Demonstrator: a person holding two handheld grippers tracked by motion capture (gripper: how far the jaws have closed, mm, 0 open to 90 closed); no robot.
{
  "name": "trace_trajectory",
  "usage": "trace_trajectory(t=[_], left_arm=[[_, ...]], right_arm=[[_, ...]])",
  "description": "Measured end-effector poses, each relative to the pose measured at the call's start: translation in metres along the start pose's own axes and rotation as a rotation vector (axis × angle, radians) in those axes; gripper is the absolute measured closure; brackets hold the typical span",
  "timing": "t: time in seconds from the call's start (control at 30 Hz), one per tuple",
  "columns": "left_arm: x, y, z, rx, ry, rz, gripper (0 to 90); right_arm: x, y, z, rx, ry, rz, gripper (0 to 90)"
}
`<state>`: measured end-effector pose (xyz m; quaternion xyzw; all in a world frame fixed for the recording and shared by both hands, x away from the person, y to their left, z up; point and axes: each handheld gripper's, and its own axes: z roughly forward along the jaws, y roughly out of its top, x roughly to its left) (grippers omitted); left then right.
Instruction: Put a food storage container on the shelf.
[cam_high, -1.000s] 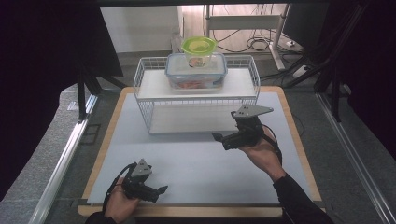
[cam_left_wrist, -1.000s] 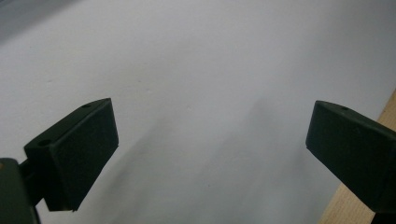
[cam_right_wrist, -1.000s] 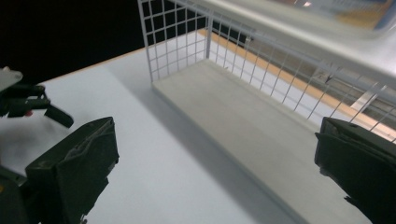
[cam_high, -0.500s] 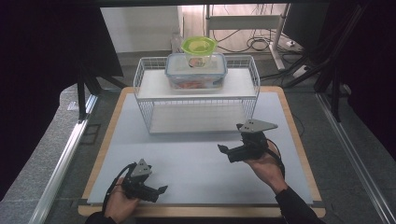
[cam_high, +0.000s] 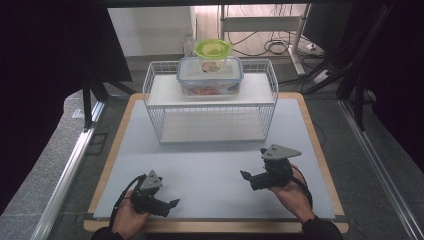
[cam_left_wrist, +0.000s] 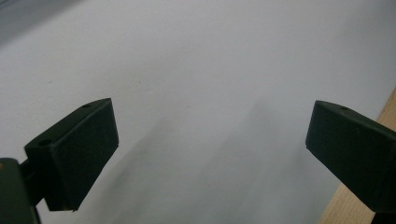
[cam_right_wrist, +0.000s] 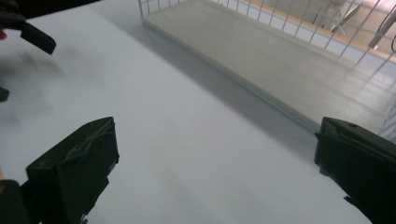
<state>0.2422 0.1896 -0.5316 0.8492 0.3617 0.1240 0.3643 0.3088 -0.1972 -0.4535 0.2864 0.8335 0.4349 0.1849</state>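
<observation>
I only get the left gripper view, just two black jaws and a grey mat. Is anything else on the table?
Observer: Yes. In the high view a white wire rack stands at the far end of the mat.
Operator: Is anything on it?
Observer: A clear lidded container sits on its top shelf, with a green-lidded cup on top of that.
Operator: Where's the other gripper?
Observer: The right gripper is near the mat's right side, closer to the rack than the left gripper. Its jaws are wide apart, nothing between them.
Operator: What does its camera see?
Observer: The rack's bottom shelf, which is bare.
</observation>
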Motion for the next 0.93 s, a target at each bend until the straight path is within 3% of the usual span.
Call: trace_trajectory(t=[0.2, 0.5, 0.8, 0.93], left_arm=[[0.000, 0.000, 0.000, 0.002, -0.001, 0.003, 2.5], [0.000, 0.000, 0.001, 0.001, -0.001, 0.001, 2.5], [0.000, 0.000, 0.002, 0.010, -0.005, 0.002, 2.6], [0.000, 0.001, 0.003, 0.012, -0.005, 0.004, 2.6]], right_arm=[[-0.001, -0.024, 0.004, 0.046, -0.024, 0.005, 0.0], [0.003, -0.049, 0.011, 0.118, -0.002, 0.018, 0.0], [0.012, -0.063, 0.028, 0.249, 0.012, -0.040, 0.0], [0.013, -0.065, 0.030, 0.267, 0.008, -0.045, 0.0]])
